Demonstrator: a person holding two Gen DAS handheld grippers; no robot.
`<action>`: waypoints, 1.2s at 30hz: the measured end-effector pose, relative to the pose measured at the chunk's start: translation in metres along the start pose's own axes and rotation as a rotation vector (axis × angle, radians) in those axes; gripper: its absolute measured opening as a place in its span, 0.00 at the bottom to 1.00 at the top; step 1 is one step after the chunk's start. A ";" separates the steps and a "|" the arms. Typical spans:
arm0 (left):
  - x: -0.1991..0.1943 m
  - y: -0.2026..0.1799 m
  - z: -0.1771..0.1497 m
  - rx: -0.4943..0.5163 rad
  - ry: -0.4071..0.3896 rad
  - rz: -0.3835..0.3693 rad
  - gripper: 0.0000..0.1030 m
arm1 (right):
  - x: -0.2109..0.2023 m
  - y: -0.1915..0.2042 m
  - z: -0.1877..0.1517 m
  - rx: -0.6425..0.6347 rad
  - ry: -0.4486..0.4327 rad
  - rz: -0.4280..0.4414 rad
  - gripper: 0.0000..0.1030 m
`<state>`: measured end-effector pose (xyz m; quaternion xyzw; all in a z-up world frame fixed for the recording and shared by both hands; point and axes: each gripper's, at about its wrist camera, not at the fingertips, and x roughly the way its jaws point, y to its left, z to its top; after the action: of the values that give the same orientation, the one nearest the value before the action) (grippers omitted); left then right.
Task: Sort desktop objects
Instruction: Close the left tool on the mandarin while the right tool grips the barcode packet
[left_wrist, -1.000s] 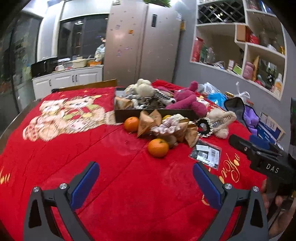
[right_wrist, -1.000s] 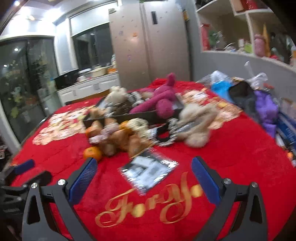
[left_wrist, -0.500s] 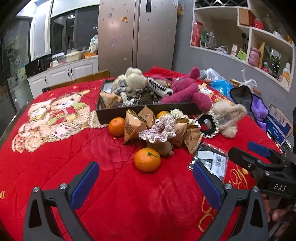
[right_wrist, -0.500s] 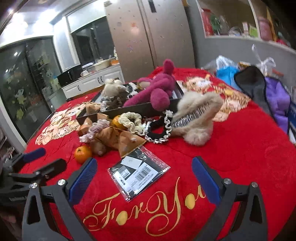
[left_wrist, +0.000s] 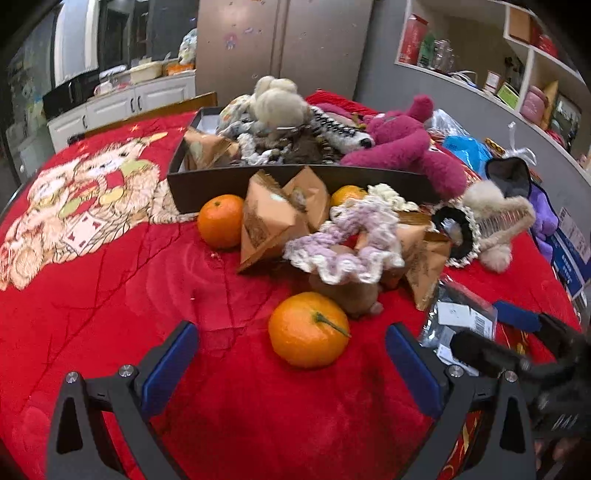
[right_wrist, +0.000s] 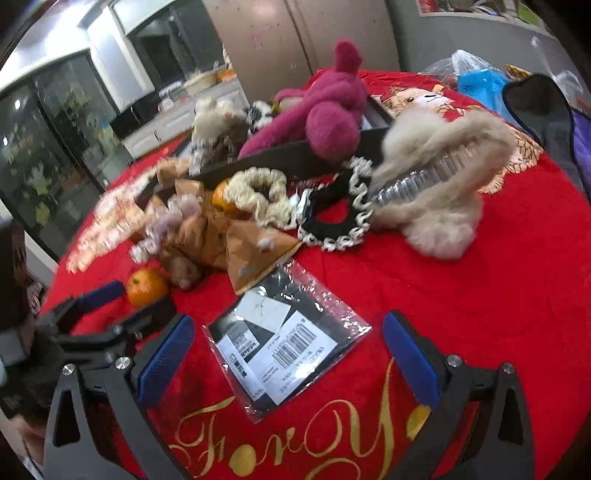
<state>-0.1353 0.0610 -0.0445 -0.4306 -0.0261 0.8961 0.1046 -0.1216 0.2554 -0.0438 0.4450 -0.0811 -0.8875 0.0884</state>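
My left gripper (left_wrist: 291, 363) is open, its blue pads on either side of the nearest orange (left_wrist: 308, 329), just short of it. My right gripper (right_wrist: 288, 356) is open above a clear packet with barcode labels (right_wrist: 286, 341). Behind these lies a heap of brown paper packets (left_wrist: 273, 221), a lilac-and-cream scrunchie (left_wrist: 347, 243), a black scrunchie (right_wrist: 332, 210), a furry hair clip (right_wrist: 439, 177) and two more oranges (left_wrist: 220, 220). A dark box (left_wrist: 229, 181) holds plush toys, with a pink one (left_wrist: 402, 147) hanging over its rim. The left gripper (right_wrist: 122, 308) also shows in the right wrist view beside the orange (right_wrist: 147, 287).
A red plush cloth (left_wrist: 110, 288) with gold lettering covers the round table. Bags, a blue packet (right_wrist: 484, 85) and a dark pouch (right_wrist: 539, 107) crowd the right edge. Shelves, a fridge and a kitchen counter stand behind. A hand holds the right gripper (left_wrist: 517, 345) at lower right.
Both grippers have moved forward and down toward the heap. The orange now sits between the left pads and the packet between the right pads. Both stayed open.
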 end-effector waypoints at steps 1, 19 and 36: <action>0.001 0.002 0.000 -0.009 0.006 0.000 1.00 | 0.001 0.002 0.000 -0.008 0.002 0.000 1.00; 0.010 -0.002 0.001 0.019 0.049 0.123 0.99 | 0.009 0.019 -0.003 -0.080 0.003 -0.132 0.81; -0.007 0.000 -0.004 0.011 0.010 0.070 0.39 | -0.009 0.002 -0.003 0.000 -0.048 0.021 0.07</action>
<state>-0.1279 0.0592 -0.0421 -0.4353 -0.0056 0.8971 0.0757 -0.1138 0.2552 -0.0376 0.4226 -0.0880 -0.8969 0.0959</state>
